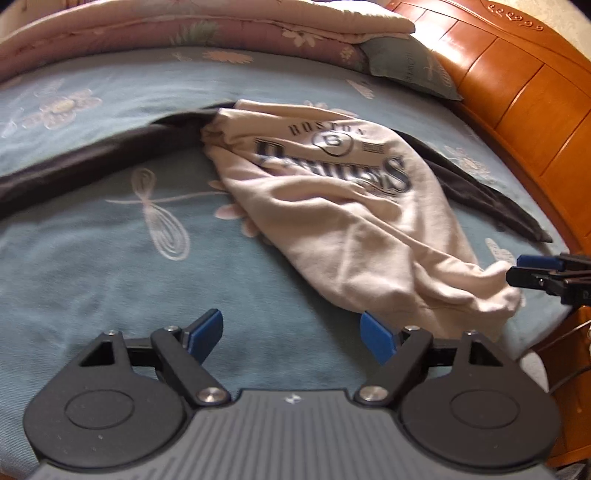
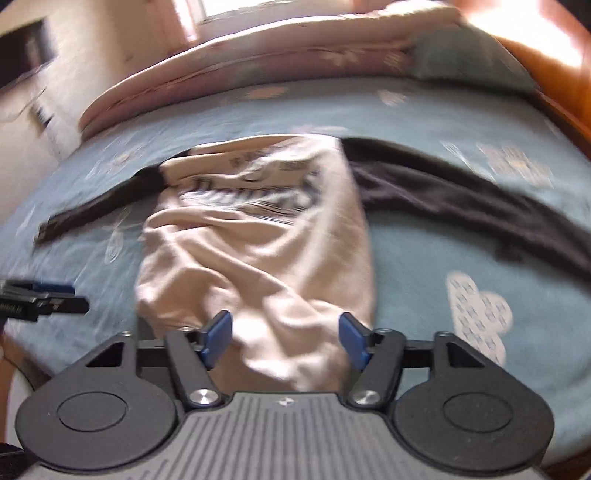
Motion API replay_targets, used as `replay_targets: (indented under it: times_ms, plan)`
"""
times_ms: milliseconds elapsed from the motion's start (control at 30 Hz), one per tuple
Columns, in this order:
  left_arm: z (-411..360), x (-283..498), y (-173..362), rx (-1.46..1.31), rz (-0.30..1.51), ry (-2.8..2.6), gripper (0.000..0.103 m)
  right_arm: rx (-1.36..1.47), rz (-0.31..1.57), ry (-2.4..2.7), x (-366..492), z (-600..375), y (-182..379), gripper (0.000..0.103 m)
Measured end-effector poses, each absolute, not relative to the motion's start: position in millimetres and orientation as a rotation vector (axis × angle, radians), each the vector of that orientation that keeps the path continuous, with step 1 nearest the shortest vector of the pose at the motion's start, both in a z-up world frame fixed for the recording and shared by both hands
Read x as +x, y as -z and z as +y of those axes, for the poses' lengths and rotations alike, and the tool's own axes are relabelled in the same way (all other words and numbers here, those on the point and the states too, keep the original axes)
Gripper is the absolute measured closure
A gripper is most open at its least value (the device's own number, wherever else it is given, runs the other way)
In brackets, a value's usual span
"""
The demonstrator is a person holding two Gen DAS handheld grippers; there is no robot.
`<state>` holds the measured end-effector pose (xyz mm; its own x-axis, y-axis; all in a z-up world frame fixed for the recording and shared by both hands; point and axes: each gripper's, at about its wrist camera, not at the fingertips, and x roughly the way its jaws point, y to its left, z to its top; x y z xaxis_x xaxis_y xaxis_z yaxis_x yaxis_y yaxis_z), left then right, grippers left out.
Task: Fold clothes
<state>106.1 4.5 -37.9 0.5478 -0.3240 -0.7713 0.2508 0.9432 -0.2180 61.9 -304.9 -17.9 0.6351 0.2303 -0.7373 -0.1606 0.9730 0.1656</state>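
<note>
A cream sweatshirt (image 1: 332, 206) (image 2: 258, 236) with a dark "BOSTON" print lies crumpled on the bed, its body bunched into a long strip. Its black sleeves (image 1: 92, 158) (image 2: 461, 195) stretch out to either side. My left gripper (image 1: 291, 321) stands open over bare bedspread, just left of the shirt's hem, with nothing between its fingers. My right gripper (image 2: 285, 320) is open too, and the hem end of the shirt lies below the gap without the pads pressing it. Each gripper shows at the edge of the other's view: the right gripper (image 1: 517, 271), the left gripper (image 2: 70, 295).
The bed has a teal bedspread (image 1: 110, 277) (image 2: 424, 277) with pale flowers and dragonflies. A folded pink quilt (image 1: 184, 33) (image 2: 258, 62) and a grey-green pillow (image 1: 406, 66) lie at the far side. A wooden headboard (image 1: 517, 92) curves along the right.
</note>
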Motion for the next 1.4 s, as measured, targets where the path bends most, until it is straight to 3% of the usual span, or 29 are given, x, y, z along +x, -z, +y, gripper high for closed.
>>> replay_targets:
  times_ms: [33, 67, 233, 433, 667, 1000, 1233, 1400]
  plan:
    - [9.7, 105.8, 37.1, -0.091, 0.927, 0.331, 0.021, 0.041, 0.847, -0.252, 66.7, -288.6, 16.5, 0.011]
    - [14.9, 105.4, 36.3, -0.096, 0.923, 0.321, 0.021, 0.004, 0.844, -0.287, 71.8, -272.4, 18.2, 0.009]
    - [44.2, 104.6, 37.4, -0.134, 0.927, 0.251, 0.020, -0.204, 0.874, -0.428, 97.3, -190.1, 45.6, 0.008]
    - [57.4, 108.4, 48.1, -0.154, 0.954, 0.225, 0.020, -0.430, 0.884, -0.357, 122.3, -157.9, 81.6, 0.009]
    - [37.4, 121.3, 63.7, -0.121, 0.991, 0.288, 0.020, -0.319, 0.820, -0.216, 158.8, -214.9, 47.3, 0.008]
    - [15.0, 127.4, 73.9, -0.086, 1.022, 0.361, 0.020, -0.107, 0.941, -0.032, 204.5, -305.9, 80.8, 0.008]
    - [14.9, 128.4, 75.8, -0.090, 1.029, 0.354, 0.020, -0.210, 0.824, -0.294, 143.0, -269.4, 30.1, 0.007]
    - [13.3, 119.9, 71.1, -0.089, 1.012, 0.365, 0.020, -0.299, 0.856, -0.453, 114.9, -223.0, 28.0, 0.008]
